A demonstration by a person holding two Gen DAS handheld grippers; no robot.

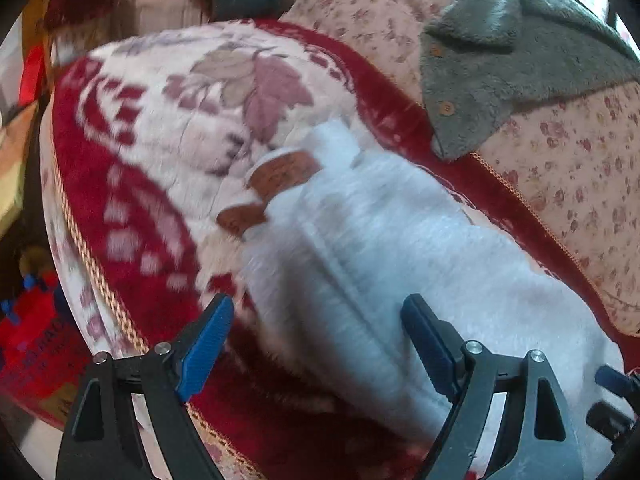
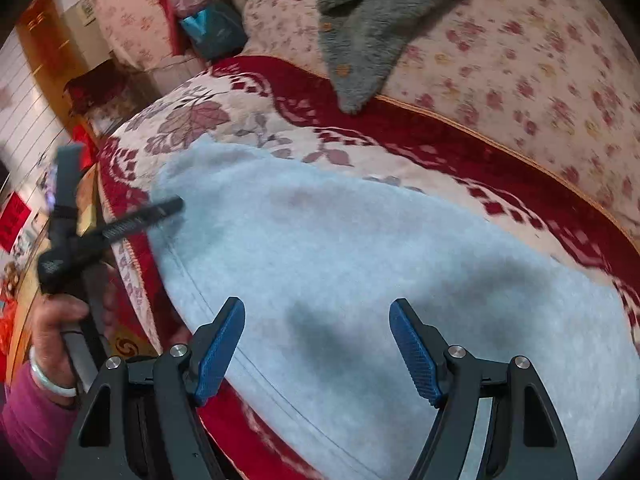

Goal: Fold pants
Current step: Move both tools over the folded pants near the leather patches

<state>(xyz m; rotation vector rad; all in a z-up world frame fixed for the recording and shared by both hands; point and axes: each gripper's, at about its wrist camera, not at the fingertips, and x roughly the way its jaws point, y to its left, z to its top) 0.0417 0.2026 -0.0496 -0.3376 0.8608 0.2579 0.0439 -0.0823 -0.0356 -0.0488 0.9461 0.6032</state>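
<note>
Bedding: a pale quilt printed with small pink flowers (image 2: pixel 520 60) fills the far side of both views we have.
Blanket: a plush red-and-cream blanket with a leaf pattern and gold braided edge (image 1: pixel 160 128) lies in front of the quilt, its red border running just beside it.
Pants: the light grey fleece pants (image 2: pixel 340 260) lie flat on the red-and-cream blanket, a stitched seam running along their near edge; in the left wrist view we see brown patches at their far end (image 1: pixel 286 168).
Grey garment: a grey fuzzy garment with small wooden buttons (image 1: pixel 500 64) rests on the flowered quilt, one corner reaching the blanket's red border.
Left gripper: the black left gripper with blue ribbed pads (image 1: pixel 316 344) hangs over the pants' near part, jaws spread wide, nothing between them; from the right wrist view we see it at the pants' left edge (image 2: pixel 132 220), held by a hand with a pale bangle (image 2: pixel 56 320).
Right gripper: the matching right gripper (image 2: pixel 316 344) hovers above the pants, jaws likewise wide apart, holding nothing.
</note>
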